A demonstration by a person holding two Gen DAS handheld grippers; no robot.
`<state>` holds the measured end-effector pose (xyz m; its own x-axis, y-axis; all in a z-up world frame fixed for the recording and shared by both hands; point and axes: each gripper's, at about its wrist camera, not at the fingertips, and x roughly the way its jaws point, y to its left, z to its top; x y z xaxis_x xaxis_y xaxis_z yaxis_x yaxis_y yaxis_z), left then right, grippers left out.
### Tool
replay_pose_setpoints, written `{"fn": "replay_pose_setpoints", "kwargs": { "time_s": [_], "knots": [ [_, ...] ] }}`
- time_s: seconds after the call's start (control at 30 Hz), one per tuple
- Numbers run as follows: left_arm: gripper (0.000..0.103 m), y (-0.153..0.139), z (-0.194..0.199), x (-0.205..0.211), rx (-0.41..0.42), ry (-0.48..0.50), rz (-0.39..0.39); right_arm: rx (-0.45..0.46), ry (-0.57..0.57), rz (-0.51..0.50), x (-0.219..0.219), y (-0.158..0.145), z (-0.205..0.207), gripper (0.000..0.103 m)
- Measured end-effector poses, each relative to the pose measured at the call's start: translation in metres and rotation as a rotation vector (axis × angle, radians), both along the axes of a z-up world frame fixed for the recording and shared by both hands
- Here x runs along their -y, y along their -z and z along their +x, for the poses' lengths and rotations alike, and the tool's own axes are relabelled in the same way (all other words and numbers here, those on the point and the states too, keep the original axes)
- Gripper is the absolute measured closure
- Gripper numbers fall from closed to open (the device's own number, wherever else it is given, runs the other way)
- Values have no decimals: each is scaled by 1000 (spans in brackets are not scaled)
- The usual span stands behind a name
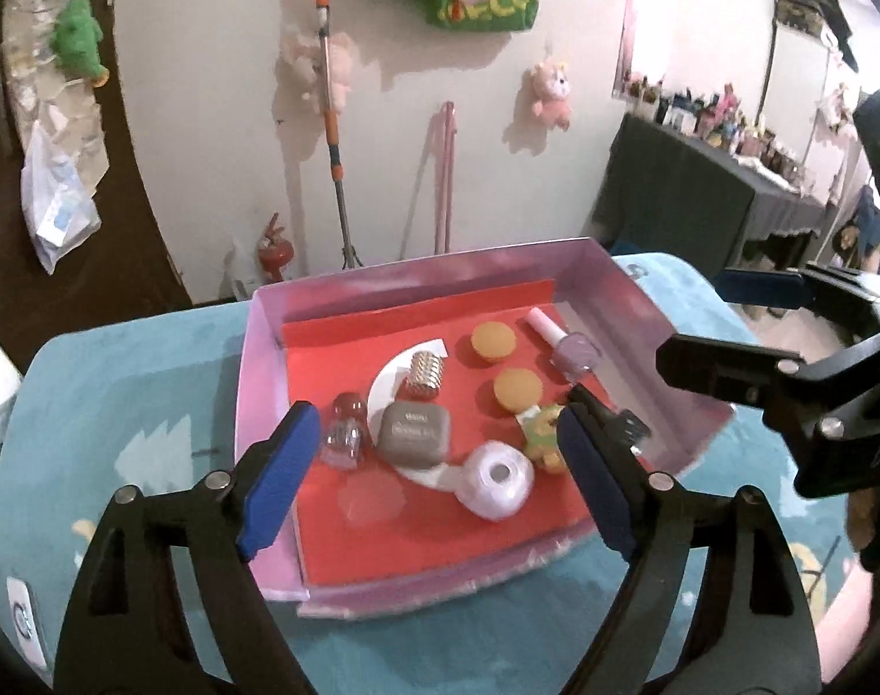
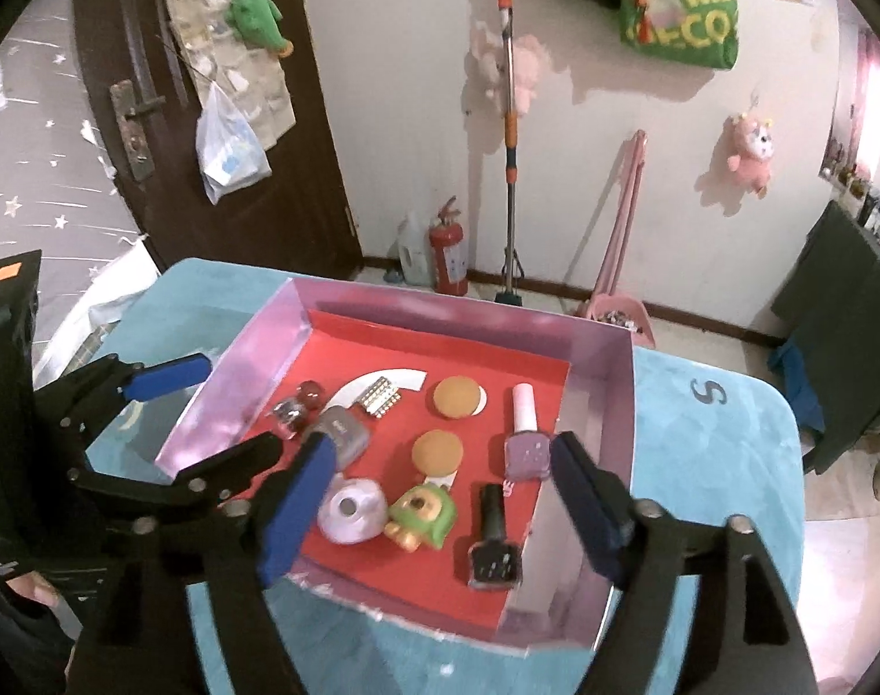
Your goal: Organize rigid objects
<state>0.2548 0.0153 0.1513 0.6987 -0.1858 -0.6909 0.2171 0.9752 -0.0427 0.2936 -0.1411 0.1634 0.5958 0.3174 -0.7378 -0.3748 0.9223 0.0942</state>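
A: Left wrist view — what's there?
B: The left gripper (image 1: 434,457) hovers over the tray (image 1: 613,284), jaws spread, nothing between them. On the red liner lie a grey case (image 1: 413,434), a white roll (image 1: 497,480) and two orange discs (image 1: 493,340).
A: And the right wrist view?
B: The right gripper (image 2: 440,498) is released too — empty, above a green toy (image 2: 422,515), a dark bottle (image 2: 493,544) and a lilac bottle (image 2: 525,440), all in the tray (image 2: 616,405).

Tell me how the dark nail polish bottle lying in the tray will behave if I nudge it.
The dark nail polish bottle lies on its side, so its round cap may let it pivot or roll. Its squarish base should resist rolling. It looks like glass: probably slippery and breakable.
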Motion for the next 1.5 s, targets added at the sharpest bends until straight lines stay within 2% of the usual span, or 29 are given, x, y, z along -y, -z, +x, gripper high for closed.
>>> {"fn": "replay_pose_setpoints", "kwargs": {
  "time_s": [0.07,0.13,0.27,0.37,0.57,0.7,0.87,1.03,1.2,1.5],
  "knots": [
    [17,-1,-16,-3,16,-13,-16,29,11,1,3,0,-13,7],
    [17,0,-24,-3,27,-18,-19,61,27,-16,2,2,-24,7],
    [6,8,-38,-5,69,-48,-22,101,59,-19,4,14,-41,0],
    [5,18,-41,-9,88,-60,-21,123,90,-19,7,29,-45,0],
    [5,44,-30,-11,112,-102,-33,107,134,5,15,62,-35,0],
    [5,60,-19,-8,141,-86,-38,128,155,4,17,81,-24,0],
    [5,76,-8,-9,149,-108,-29,227,165,-58,10,90,-24,0],
    [5,82,-5,-15,173,-135,-33,273,169,-67,9,96,-25,0],
    [5,84,-8,-11,203,-125,2,228,164,-47,7,102,-20,0],
    [5,85,-7,-13,189,-138,-2,241,163,-52,3,103,-20,0]
  ]
}}
